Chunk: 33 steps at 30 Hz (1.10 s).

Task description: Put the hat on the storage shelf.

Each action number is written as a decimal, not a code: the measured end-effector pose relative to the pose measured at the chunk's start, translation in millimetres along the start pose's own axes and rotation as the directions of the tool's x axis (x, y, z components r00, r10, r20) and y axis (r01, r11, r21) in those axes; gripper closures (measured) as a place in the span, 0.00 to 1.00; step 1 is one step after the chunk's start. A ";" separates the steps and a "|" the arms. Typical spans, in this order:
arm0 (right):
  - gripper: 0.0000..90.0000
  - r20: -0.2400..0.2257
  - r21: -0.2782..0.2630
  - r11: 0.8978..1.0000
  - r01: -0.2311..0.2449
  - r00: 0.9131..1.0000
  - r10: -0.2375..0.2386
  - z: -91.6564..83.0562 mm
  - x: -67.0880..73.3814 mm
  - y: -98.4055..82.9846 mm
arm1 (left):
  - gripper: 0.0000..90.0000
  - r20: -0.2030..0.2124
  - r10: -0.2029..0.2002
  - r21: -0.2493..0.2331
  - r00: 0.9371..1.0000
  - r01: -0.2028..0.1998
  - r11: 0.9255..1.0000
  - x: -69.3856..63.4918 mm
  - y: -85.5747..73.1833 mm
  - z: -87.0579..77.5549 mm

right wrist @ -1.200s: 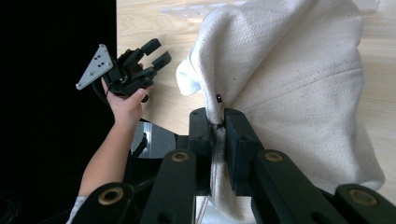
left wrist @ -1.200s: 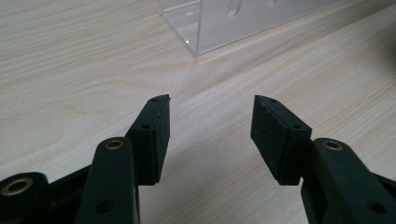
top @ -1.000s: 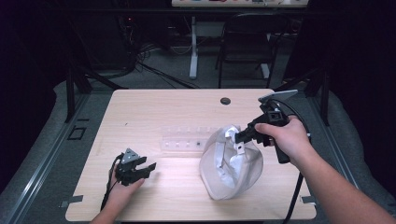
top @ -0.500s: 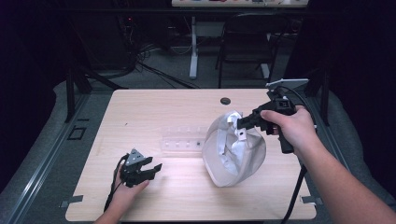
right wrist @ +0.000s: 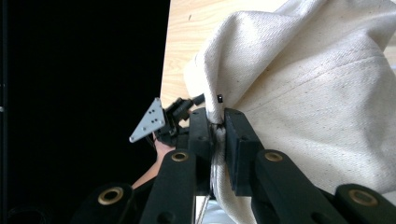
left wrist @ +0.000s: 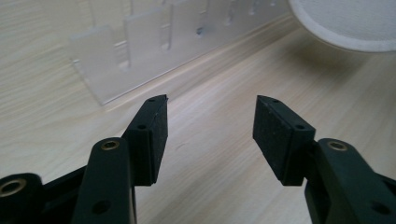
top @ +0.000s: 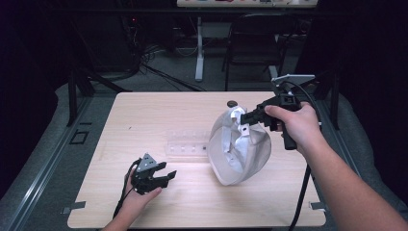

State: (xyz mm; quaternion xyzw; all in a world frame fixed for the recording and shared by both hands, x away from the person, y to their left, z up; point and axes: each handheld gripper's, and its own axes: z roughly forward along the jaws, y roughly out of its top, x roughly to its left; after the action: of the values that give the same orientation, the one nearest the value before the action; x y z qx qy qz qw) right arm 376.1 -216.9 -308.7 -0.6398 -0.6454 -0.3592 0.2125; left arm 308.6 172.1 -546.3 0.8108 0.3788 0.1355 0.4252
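A white fabric cap [top: 239,155] hangs above the right half of the wooden table [top: 159,110]. My right gripper [top: 243,117] is shut on its upper edge; in the right gripper view the jaws [right wrist: 217,123] pinch a fold of the cloth [right wrist: 317,93]. My left gripper [top: 168,175] is low over the table's front left, pointing right. Its jaws [left wrist: 210,126] stand open with nothing between them and have just opened a little further. The cap's rim [left wrist: 345,23] is at the top right of the left gripper view.
A clear plastic rack [top: 185,144] with slots lies mid-table, just beyond the left gripper [left wrist: 140,51]. A small dark round object [top: 232,103] sits near the table's far edge. Behind the table are a chair [top: 250,43] and cables on the floor.
The right hand has lifted the cap higher and slightly away from the person. The left gripper has slid a little to the right along the table.
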 end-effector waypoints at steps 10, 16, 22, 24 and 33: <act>0.92 -0.018 -0.012 1.000 0.000 1.000 0.000 2.5 1.1 5.6 | 0.54 0.059 0.052 -0.028 0.997 -0.051 0.998 -23.6 18.3 3.8; 0.92 -0.028 -0.018 1.000 -0.002 1.000 0.001 5.1 5.1 10.3 | 0.47 0.070 0.085 -0.047 0.994 -0.082 0.996 -38.6 29.3 6.5; 0.92 -0.026 -0.026 1.000 0.002 1.000 -0.003 10.5 11.2 14.4 | 0.46 0.087 0.118 -0.055 0.989 -0.113 0.992 -54.9 36.4 9.3; 0.92 -0.029 -0.029 1.000 0.008 1.000 -0.009 11.9 13.5 15.8 | 0.45 0.095 0.136 -0.057 0.986 -0.131 0.990 -63.1 39.9 12.1; 0.92 -0.037 -0.036 0.999 0.011 0.999 -0.012 16.9 21.5 19.9 | 0.44 0.086 0.236 -0.072 0.968 -0.230 0.971 -96.4 53.7 21.2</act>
State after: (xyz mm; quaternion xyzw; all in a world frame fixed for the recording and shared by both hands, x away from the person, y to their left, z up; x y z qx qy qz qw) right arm 396.7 -191.6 -300.2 -0.6330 -0.6385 -0.3836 0.2109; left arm 281.7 70.4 -506.7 0.8417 0.2563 0.1578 0.4482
